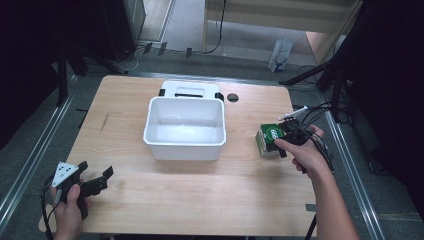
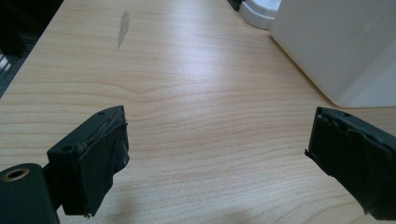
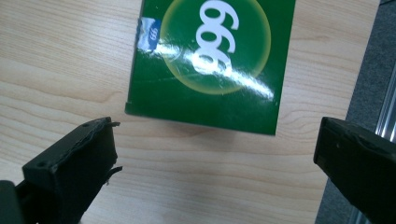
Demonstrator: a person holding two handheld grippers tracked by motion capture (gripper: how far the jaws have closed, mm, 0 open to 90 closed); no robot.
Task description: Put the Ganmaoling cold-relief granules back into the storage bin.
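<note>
From the high view, a small green cardboard box with a white-printed yellow disc (image 1: 270,139) rests near the pale wooden counter's (image 1: 200,195) right edge, right of a white plastic tub (image 1: 185,129), the right gripper (image 1: 292,136) just beside it. In the left gripper view, the left gripper (image 2: 217,149) hangs over bare wood, jaws wide apart and empty. In the right gripper view the glossy box lies flat ahead of spread jaws that touch nothing.
</note>
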